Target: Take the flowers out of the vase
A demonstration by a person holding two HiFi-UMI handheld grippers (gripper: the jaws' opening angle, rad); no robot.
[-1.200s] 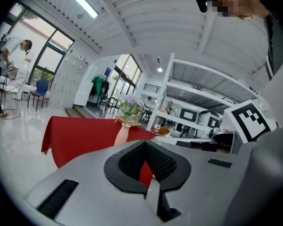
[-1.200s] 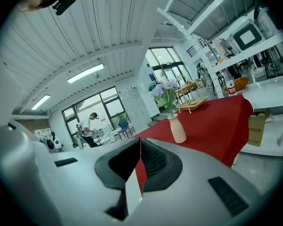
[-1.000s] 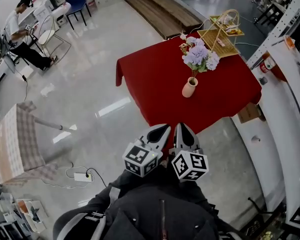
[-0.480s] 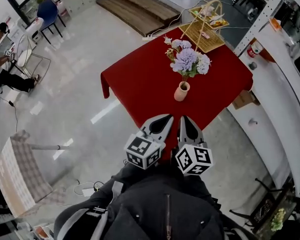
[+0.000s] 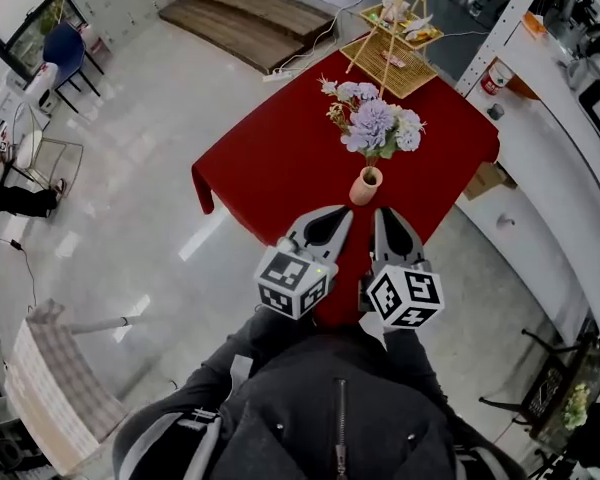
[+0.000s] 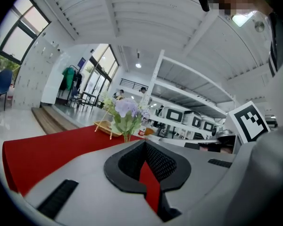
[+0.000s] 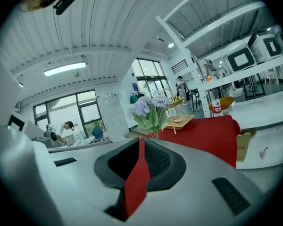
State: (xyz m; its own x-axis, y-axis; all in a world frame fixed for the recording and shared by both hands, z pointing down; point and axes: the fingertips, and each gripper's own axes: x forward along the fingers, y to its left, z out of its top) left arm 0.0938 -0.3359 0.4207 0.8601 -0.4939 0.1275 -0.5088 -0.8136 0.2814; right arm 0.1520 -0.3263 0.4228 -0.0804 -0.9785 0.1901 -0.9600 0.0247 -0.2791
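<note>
Two empty grippers, left gripper (image 5: 342, 212) and right gripper (image 5: 385, 213), are pointing with jaws closed at the peach ceramic vase (image 5: 366, 185) ahead between them on the red-clothed table (image 5: 270, 158), its lilac flower bunch (image 5: 375, 128) standing upright, neither nearer.

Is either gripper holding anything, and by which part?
Nothing held: the left gripper and right gripper are both shut and empty, short of the purple flowers in the pink vase.

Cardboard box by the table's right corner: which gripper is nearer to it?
Right. The right gripper is at the red table's near corner, with the cardboard box off to its right; the left gripper sits alongside, on the side away from the box.
</note>
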